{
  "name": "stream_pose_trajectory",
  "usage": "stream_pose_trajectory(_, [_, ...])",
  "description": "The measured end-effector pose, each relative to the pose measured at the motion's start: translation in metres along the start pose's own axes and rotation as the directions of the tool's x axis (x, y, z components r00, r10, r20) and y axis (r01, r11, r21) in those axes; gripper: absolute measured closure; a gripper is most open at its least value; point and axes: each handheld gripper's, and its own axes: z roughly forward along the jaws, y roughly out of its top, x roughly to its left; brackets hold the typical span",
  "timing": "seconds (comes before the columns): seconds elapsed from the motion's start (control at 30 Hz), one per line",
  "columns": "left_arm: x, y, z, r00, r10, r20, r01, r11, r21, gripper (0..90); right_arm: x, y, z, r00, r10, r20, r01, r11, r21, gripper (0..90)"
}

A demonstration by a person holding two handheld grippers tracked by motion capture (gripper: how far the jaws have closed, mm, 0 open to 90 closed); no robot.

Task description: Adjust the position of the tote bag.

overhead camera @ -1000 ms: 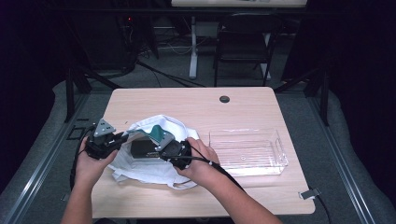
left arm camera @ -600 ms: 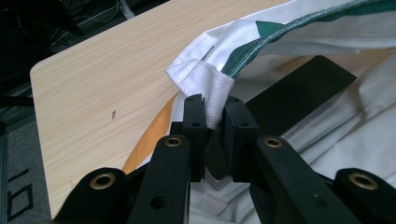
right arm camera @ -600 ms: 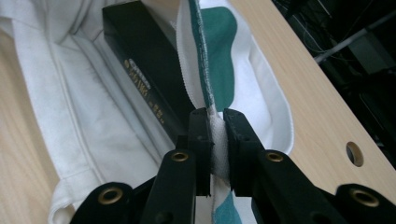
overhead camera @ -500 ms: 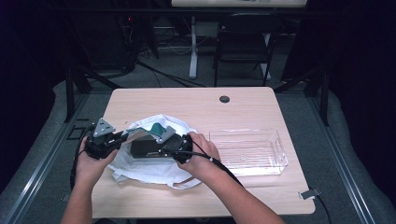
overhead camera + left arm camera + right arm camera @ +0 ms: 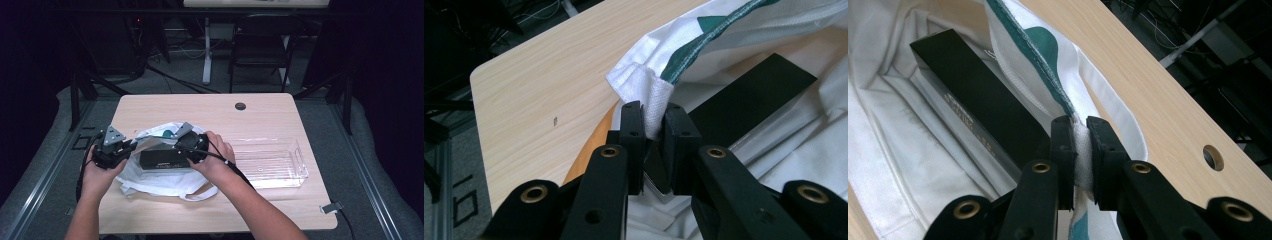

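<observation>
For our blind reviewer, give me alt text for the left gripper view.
The left gripper pinches the folded edge of a white bag with green trim. A long black box lies inside the bag, on a light wooden table.

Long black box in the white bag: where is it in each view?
High view: long black box lies centre-left, inside the white fabric bag.
Left gripper view: box at right, beyond the jaws.
Right gripper view: box at upper left.
Shared landmark: the bag's green-trimmed rim.
</observation>
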Motion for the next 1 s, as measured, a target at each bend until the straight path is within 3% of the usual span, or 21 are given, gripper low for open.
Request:
stream_pose_trajectory(0.33, [0.004,0.015,0.002,0.9989,0.045,-0.016,-0.044,0.9989,0.018,81.3,-0.008,0.001,0.003,0.9994,0.036,-0.006,-0.036,0.999,-0.005,82.5])
stream_pose_trajectory(1.0, [0.01,0.035,0.017,0.999,0.045,-0.005,-0.045,0.9958,0.08,81.2,-0.023,0.005,0.017,0.9975,0.071,0.001,-0.071,0.997,0.036,82.5])
